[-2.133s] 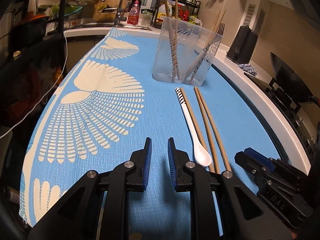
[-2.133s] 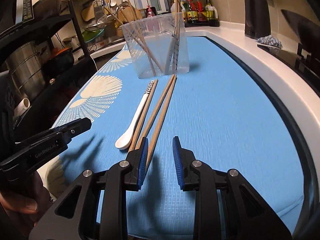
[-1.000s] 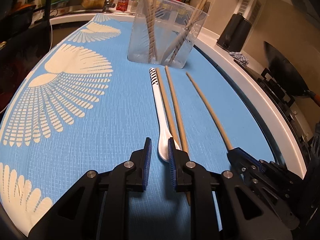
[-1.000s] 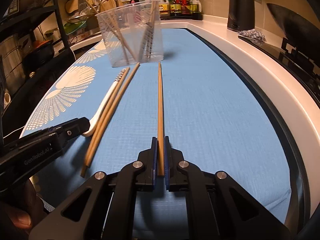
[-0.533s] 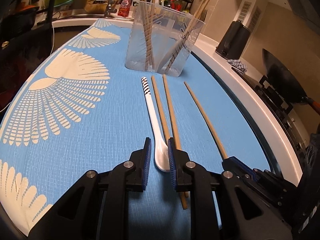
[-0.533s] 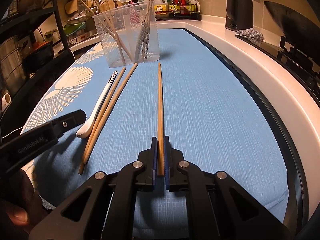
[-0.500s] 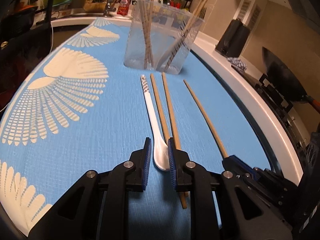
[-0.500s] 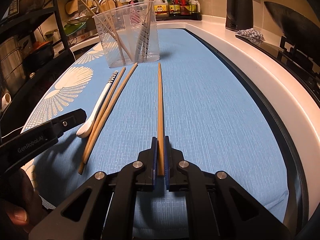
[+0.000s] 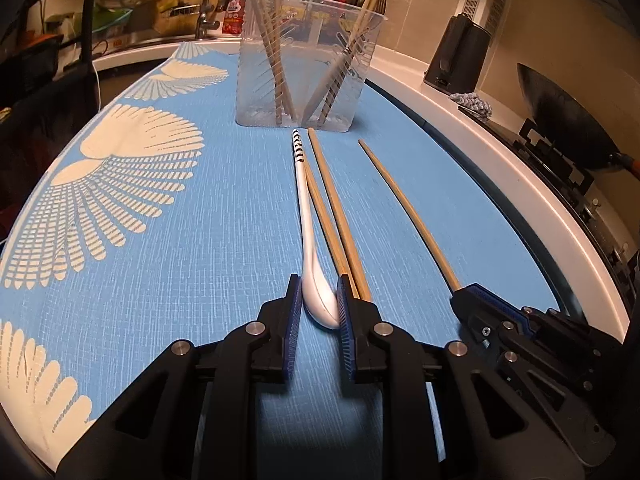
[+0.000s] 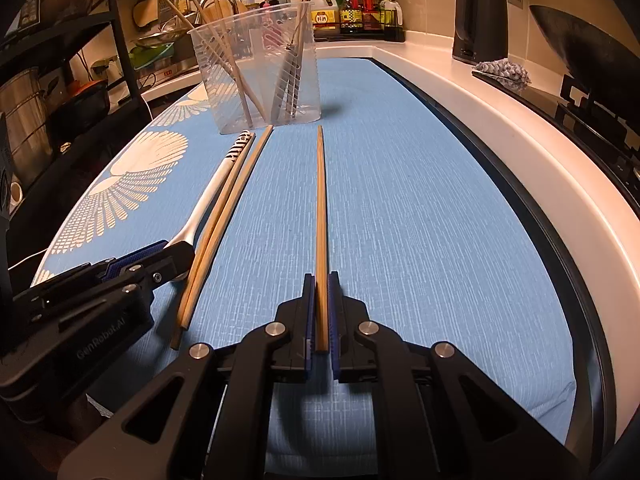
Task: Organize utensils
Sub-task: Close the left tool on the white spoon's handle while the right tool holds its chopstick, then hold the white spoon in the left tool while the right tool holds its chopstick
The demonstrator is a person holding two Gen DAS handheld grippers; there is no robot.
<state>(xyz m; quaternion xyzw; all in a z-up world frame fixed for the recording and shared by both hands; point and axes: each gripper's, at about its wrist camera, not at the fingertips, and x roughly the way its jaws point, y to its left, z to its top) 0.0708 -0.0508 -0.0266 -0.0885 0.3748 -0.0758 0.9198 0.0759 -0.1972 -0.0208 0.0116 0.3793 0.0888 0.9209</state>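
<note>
A white spoon (image 9: 306, 216) with a striped handle end lies on the blue mat, its bowl between the fingers of my left gripper (image 9: 318, 300), which is open around it. Two wooden chopsticks (image 9: 336, 220) lie just right of the spoon. My right gripper (image 10: 321, 292) is shut on the near end of a third chopstick (image 10: 320, 200), which lies apart to the right. A clear plastic holder (image 9: 304, 68) with several utensils stands beyond them. The spoon (image 10: 212, 192) and holder (image 10: 260, 68) also show in the right wrist view.
The blue mat (image 9: 160, 248) with white fan prints covers the counter. A white counter edge (image 10: 520, 132) runs along the right, with a black kettle (image 10: 480, 20), a cloth and a wok on a stove beyond. A sink and racks stand at the back left.
My left gripper has moved forward so the spoon's bowl now sits between its open fingers. My right gripper stays shut on the chopstick, barely moved.
</note>
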